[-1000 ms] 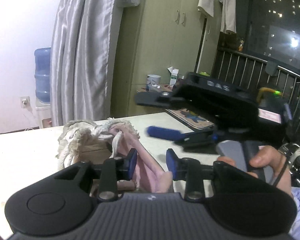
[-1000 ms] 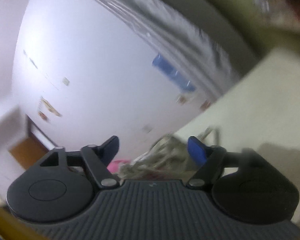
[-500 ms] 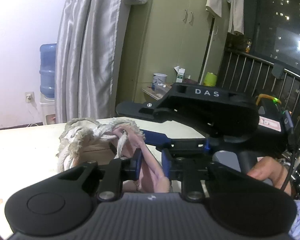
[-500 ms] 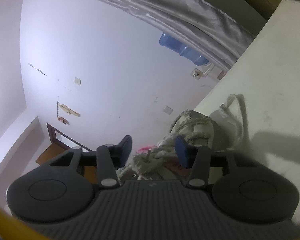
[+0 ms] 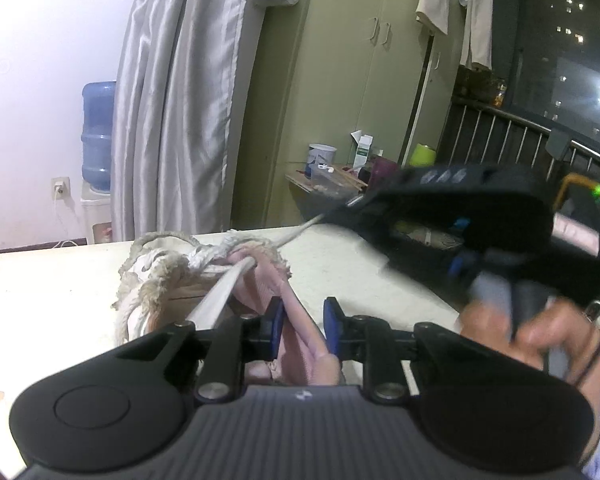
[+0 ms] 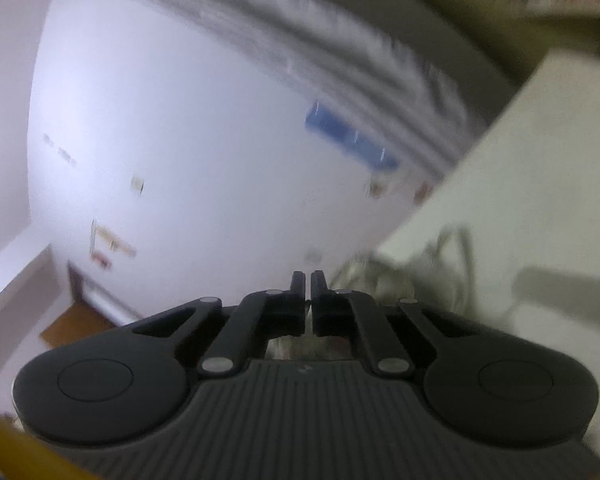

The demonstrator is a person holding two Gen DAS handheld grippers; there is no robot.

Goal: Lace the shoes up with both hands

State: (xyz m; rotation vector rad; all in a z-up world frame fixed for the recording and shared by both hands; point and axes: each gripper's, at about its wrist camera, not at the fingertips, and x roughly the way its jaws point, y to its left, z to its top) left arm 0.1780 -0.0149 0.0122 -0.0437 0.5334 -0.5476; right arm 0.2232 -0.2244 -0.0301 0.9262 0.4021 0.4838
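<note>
A shoe (image 5: 168,280) with frayed white lacing and a pink tongue (image 5: 296,320) lies on the white table (image 5: 52,292), just ahead of my left gripper (image 5: 302,322). The left gripper's blue pads sit on either side of the tongue and hold it. A white lace (image 5: 296,234) runs taut from the shoe's top up to the right, into the tip of my right gripper (image 5: 352,204), which is blurred. Another stretch of lace (image 5: 220,300) slants down behind my left finger. In the right wrist view the right gripper (image 6: 309,280) has its jaws together, with the shoe (image 6: 380,276) blurred beyond.
A person's hand (image 5: 532,332) holds the right gripper's handle at the right. Behind the table stand a grey curtain (image 5: 180,100), a water bottle (image 5: 98,136), green cupboards (image 5: 360,80) and a low side table (image 5: 332,180) with cups. A railing (image 5: 520,140) runs at the far right.
The right gripper's jaws have shut, and it has drawn back to the right, pulling a lace taut from the shoe. The left gripper's pads narrowed onto the pink tongue and stayed in place.
</note>
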